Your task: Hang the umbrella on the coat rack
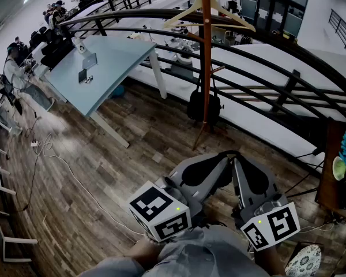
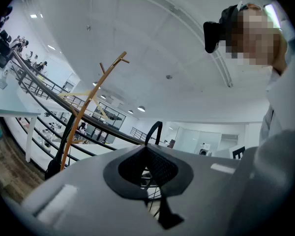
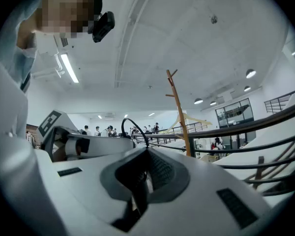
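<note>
Head view: wooden floor (image 1: 104,172) runs to a curved black railing (image 1: 265,56). At 12 o'clock, well apart from the grippers, stands the orange coat rack (image 1: 206,51), a black bag (image 1: 197,105) hanging on it. At 6 o'clock the left gripper (image 1: 223,160) and right gripper (image 1: 236,160) meet tip to tip, each with jaws drawn together. A black curved loop (image 1: 228,152) rises at their tips; whether it is the umbrella's, I cannot tell.
</note>
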The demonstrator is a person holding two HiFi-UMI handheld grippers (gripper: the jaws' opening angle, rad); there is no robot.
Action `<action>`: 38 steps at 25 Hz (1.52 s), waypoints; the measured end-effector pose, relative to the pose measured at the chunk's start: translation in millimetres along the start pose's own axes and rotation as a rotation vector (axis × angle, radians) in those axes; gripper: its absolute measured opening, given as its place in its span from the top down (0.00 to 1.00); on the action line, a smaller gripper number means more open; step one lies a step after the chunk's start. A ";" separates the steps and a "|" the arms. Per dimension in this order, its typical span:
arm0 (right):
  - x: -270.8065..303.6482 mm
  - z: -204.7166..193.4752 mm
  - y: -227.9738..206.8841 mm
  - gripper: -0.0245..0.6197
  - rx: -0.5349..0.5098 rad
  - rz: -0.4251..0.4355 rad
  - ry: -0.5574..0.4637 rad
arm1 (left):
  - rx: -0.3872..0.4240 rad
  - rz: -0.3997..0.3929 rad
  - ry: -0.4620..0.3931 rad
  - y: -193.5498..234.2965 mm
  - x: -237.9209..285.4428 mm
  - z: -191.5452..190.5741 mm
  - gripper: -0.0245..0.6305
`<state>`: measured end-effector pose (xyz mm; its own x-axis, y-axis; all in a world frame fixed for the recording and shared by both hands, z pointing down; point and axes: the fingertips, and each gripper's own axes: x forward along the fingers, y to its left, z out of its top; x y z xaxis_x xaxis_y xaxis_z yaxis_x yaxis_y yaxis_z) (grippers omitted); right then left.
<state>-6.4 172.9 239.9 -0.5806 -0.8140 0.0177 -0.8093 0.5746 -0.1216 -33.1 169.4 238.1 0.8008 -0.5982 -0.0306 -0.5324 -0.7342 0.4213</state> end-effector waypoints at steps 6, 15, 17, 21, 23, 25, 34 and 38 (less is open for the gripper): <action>3.9 0.0 4.8 0.96 -0.006 0.011 -0.003 | 0.005 -0.003 -0.010 2.3 -3.9 2.3 0.96; 10.6 -1.8 11.9 0.96 0.006 0.011 0.000 | 0.002 0.000 -0.009 9.2 -11.5 5.0 0.96; 12.9 -2.8 13.5 0.96 0.007 0.006 -0.001 | 0.007 -0.004 -0.008 11.5 -12.9 5.5 0.96; 16.2 -4.9 18.1 0.96 0.010 -0.011 -0.008 | 0.014 -0.020 -0.007 15.3 -17.6 5.9 0.96; 18.0 -5.8 20.3 0.96 0.013 -0.022 -0.011 | 0.017 -0.029 -0.001 16.7 -19.9 6.1 0.96; 20.1 -7.7 23.1 0.96 0.014 -0.032 -0.012 | 0.021 -0.038 0.006 18.6 -22.6 5.5 0.96; 27.2 -15.7 27.9 0.96 0.022 -0.063 -0.012 | 0.008 -0.058 0.024 26.2 -27.5 0.4 0.96; 25.4 -15.0 26.6 0.96 0.030 -0.067 -0.013 | -0.003 -0.060 0.020 25.6 -27.1 0.6 0.96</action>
<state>-44.1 168.8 251.9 -0.5242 -0.8515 0.0136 -0.8429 0.5165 -0.1508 -68.6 166.6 249.2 0.8368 -0.5462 -0.0379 -0.4821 -0.7679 0.4219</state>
